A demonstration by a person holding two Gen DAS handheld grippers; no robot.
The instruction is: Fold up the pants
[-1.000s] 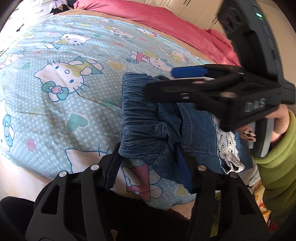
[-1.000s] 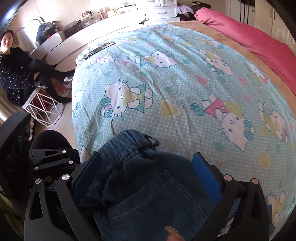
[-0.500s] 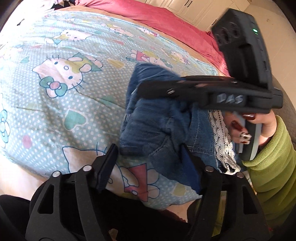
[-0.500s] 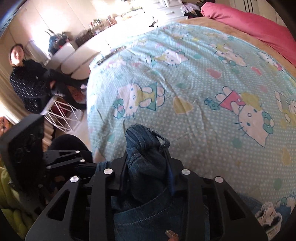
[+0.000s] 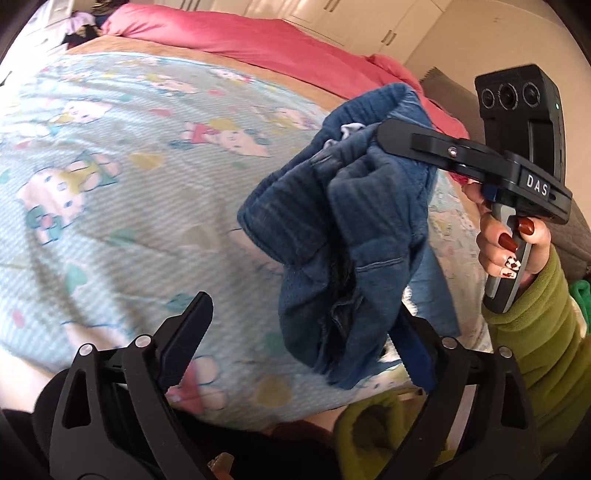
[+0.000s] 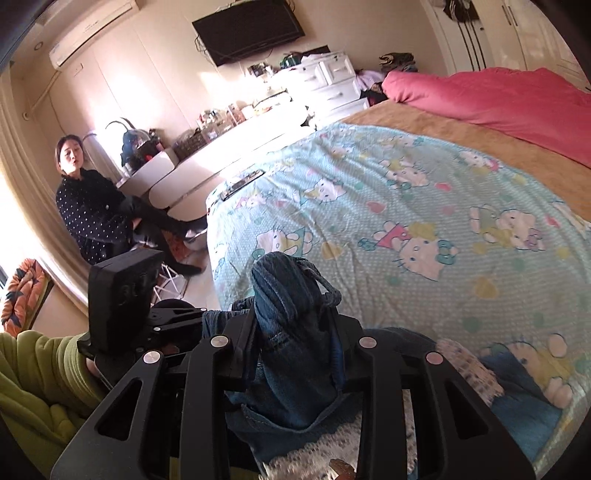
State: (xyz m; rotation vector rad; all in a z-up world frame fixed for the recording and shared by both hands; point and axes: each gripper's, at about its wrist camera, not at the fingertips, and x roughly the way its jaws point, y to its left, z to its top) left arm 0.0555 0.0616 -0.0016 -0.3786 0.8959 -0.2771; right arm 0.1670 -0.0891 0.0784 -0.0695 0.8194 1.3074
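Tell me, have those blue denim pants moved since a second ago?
Yes. The blue denim pants, then lying on the cartoon-cat bedsheet, now hang lifted above it, pinched by the right gripper.

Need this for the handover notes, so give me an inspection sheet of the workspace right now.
Surface: bed with cartoon-cat sheet, tan blanket, pink duvet at the far end.
Job's things: denim pants, bunched, waistband lifted off the sheet.
Clutter: a dark flat object at the sheet's edge.
Grippers: right gripper jaws shut on the waistband; left gripper jaws opening, pants hanging between them, not pinched.
Cables: cords hang below the wall TV.
Surroundings: dresser, crowded counter, seated person.
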